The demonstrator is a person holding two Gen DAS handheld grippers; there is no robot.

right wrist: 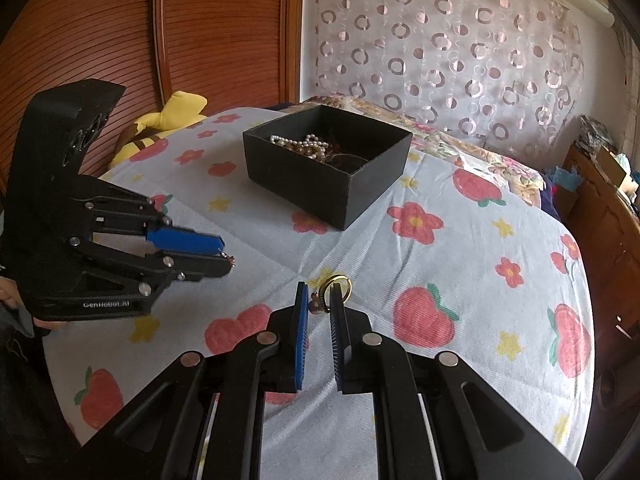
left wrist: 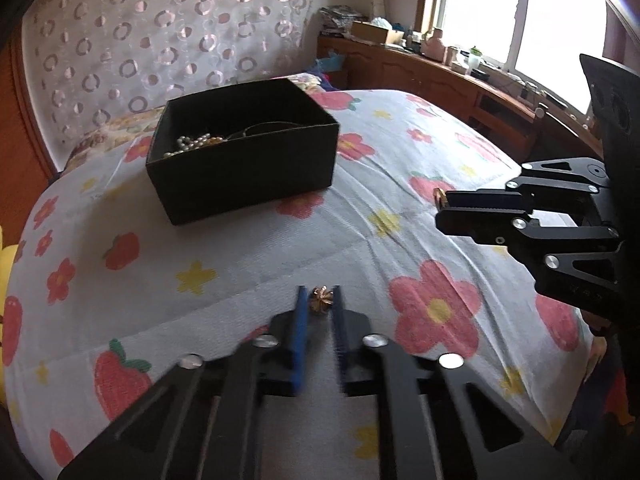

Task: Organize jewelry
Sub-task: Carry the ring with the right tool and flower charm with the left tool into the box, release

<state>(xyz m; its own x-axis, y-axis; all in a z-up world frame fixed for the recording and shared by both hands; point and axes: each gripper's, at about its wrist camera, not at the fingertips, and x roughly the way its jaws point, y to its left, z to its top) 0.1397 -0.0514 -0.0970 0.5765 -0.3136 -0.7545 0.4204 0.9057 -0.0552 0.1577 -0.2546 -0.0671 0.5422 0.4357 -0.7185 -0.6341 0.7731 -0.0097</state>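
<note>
**Both grippers hold small jewelry above the bed**

The left gripper [left wrist: 320, 300] points forward over the flowered bedsheet [left wrist: 248, 248], its jaws narrowed on a small gold flower-shaped piece [left wrist: 320, 299] pinched at the very tips. In the right wrist view the same gripper [right wrist: 226, 254] reaches in from the left, level with the bed and tilted slightly down — a tiny bit of the piece shows at its tip.

The right gripper [right wrist: 320, 300] also aims forward, jaws narrow, gripping a gold ring [right wrist: 339, 282] with a dark beaded part hanging just left of it. In the left view it [left wrist: 440, 206] enters from the right, a speck of gold at its tip.

Ahead of both, well apart from the tips, a black open box [right wrist: 328, 168] rests on the bed, holding a pearl necklace [right wrist: 304, 144] and darker strands. A yellow plush toy [right wrist: 168, 120] lies at the bed's far left edge, beside a wooden slatted panel [right wrist: 120, 32].
</note>
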